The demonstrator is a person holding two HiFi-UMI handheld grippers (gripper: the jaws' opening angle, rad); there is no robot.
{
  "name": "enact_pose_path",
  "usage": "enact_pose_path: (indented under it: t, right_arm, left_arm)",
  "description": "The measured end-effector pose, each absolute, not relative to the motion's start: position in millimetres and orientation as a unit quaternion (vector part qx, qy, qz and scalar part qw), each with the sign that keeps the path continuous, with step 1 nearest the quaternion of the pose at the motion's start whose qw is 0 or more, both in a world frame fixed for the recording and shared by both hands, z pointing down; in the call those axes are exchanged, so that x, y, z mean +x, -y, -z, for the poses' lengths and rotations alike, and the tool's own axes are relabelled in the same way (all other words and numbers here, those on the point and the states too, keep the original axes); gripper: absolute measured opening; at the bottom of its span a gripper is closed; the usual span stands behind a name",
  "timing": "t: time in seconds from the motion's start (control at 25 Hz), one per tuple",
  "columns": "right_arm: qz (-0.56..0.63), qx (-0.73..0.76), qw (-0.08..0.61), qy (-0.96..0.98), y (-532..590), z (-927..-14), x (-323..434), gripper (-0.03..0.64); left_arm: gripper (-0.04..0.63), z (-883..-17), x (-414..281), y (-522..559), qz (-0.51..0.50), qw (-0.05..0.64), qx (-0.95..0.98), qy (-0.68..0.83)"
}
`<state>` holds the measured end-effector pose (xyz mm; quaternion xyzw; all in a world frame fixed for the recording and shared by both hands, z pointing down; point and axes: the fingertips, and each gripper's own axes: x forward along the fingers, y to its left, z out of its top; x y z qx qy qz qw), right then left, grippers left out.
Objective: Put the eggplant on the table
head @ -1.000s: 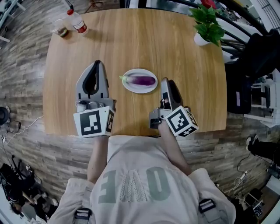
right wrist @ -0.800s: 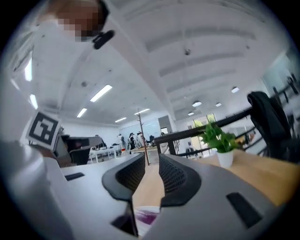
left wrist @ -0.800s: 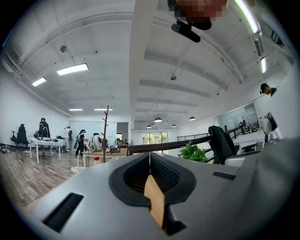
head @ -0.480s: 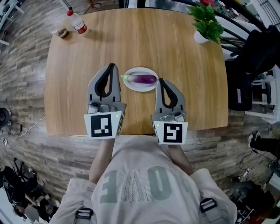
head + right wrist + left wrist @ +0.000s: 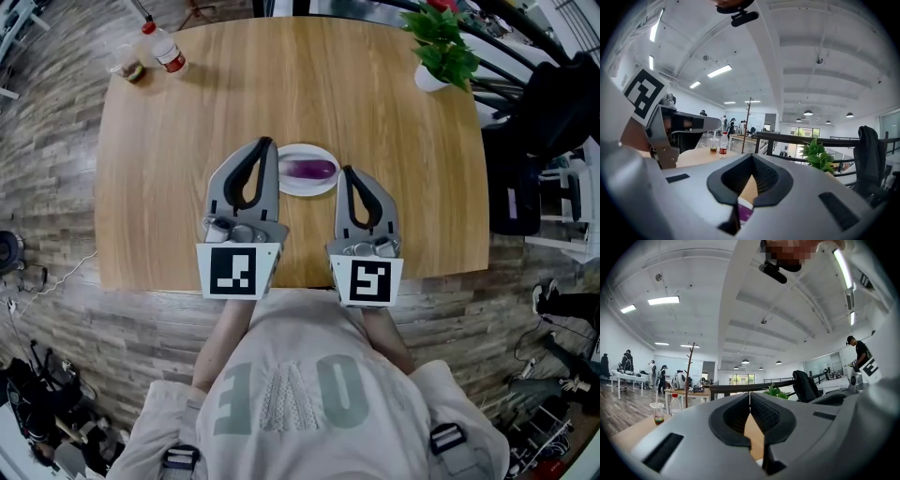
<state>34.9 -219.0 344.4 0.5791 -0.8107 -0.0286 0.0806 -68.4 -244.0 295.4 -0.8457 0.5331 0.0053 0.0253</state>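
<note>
My left gripper (image 5: pixel 265 142), jaws together on nothing, sits at the plate's (image 5: pixel 309 191) ten o'clock, I judge to steady it. The eggplant (image 5: pixel 311 170) lies crosswise on that plate, mid-worktop (image 5: pixel 281 75): short, glossy, dark purple. At three o'clock, my right gripper (image 5: pixel 349 172) is closed and empty, probably lining up.

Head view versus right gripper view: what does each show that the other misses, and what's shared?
Only the head view: the whole plate under the eggplant, with the left gripper and right gripper on either side of it. Only the right gripper view: the right jaws shut on nothing, ceiling lights, distant people. Both: eggplant, bottle, potted plant, table.
</note>
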Motion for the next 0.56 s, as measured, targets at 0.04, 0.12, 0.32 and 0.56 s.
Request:
enact_pose_path:
  t: [0.04, 0.12, 0.32, 0.56]
  right_arm:
    - [0.028, 0.579, 0.082, 0.811, 219.4, -345.2, 35.0, 0.018]
    - [0.024, 0.579, 0.083, 0.811, 220.1, -347.1, 35.4, 0.018]
    - [0.025, 0.577, 0.087, 0.811, 222.8, -348.6, 37.1, 0.018]
    - [0.015, 0.577, 0.089, 0.811, 223.7, -354.4, 36.7, 0.018]
  left_arm:
    - [0.009, -296.1, -68.8, 244.6, -0.005, 0.024, -0.845, -0.534]
    - [0.009, -297.5, -69.6, 245.5, -0.005, 0.02, -0.844, -0.535]
    - [0.009, -299.1, -72.2, 248.7, -0.002, 0.019, -0.842, -0.539]
    - [0.009, -315.9, -81.0, 255.8, -0.005, 0.001, -0.836, -0.548]
